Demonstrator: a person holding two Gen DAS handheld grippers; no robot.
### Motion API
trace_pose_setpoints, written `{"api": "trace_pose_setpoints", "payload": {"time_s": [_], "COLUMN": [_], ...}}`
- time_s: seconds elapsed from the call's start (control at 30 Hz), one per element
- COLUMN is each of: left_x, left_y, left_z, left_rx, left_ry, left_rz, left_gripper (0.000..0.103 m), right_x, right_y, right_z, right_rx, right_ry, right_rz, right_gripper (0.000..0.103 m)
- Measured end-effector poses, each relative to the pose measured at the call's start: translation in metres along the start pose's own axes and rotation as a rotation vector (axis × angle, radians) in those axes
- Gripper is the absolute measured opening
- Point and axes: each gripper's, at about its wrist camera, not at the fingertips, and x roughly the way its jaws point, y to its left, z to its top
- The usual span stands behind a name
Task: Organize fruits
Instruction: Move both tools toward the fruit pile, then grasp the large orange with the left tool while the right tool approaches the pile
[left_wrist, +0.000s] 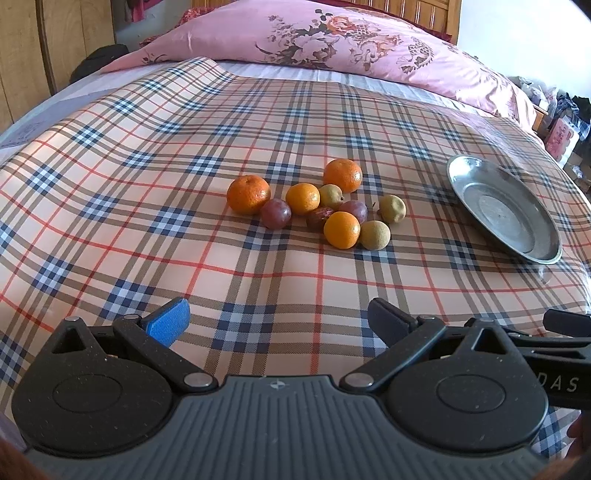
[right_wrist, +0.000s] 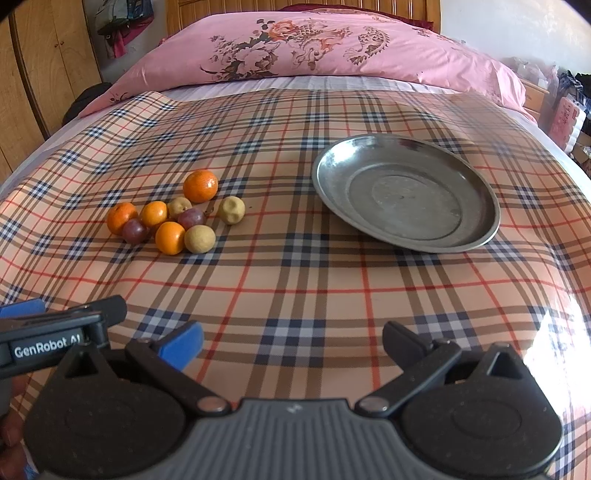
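A cluster of small fruits lies on the plaid cloth (left_wrist: 258, 280): several oranges such as the nearest orange (left_wrist: 341, 229) (right_wrist: 170, 238), purple plums (left_wrist: 275, 213) (right_wrist: 135, 231) and yellow-green fruits (left_wrist: 375, 235) (right_wrist: 200, 239). An empty metal plate (left_wrist: 546, 254) (right_wrist: 476, 242) sits to their right. My left gripper (left_wrist: 279, 319) hangs open well short of the fruits, nothing between its fingers. My right gripper (right_wrist: 293, 341) is open too, near the cloth's front, with the plate ahead of it. The left gripper's side (right_wrist: 55, 336) shows at the right wrist view's left edge.
A pink floral pillow (left_wrist: 332, 40) (right_wrist: 325, 44) lies across the far end of the bed. Wooden wardrobe doors (right_wrist: 40, 62) stand on the left, and bags and boxes (left_wrist: 561, 122) are piled beyond the bed's right side.
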Motion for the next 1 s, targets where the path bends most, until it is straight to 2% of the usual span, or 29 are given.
{"api": "trace_pose_setpoints", "payload": {"time_s": [0.73, 1.0], "left_x": [0.011, 0.022], "left_y": [0.015, 0.035], "left_z": [0.009, 0.032], "left_rx": [-0.030, -0.052], "left_ry": [-0.001, -0.023], "left_rz": [-0.006, 0.044], "left_gripper": [0.103, 0.103], "right_x": [0.009, 0.007], "right_y": [0.014, 0.005], "right_z": [0.012, 0.041], "right_rx": [-0.038, -0.032], "right_ry": [0.002, -0.029], "right_rz": [0.022, 0.057], "right_gripper": [0.102, 0.102]}}
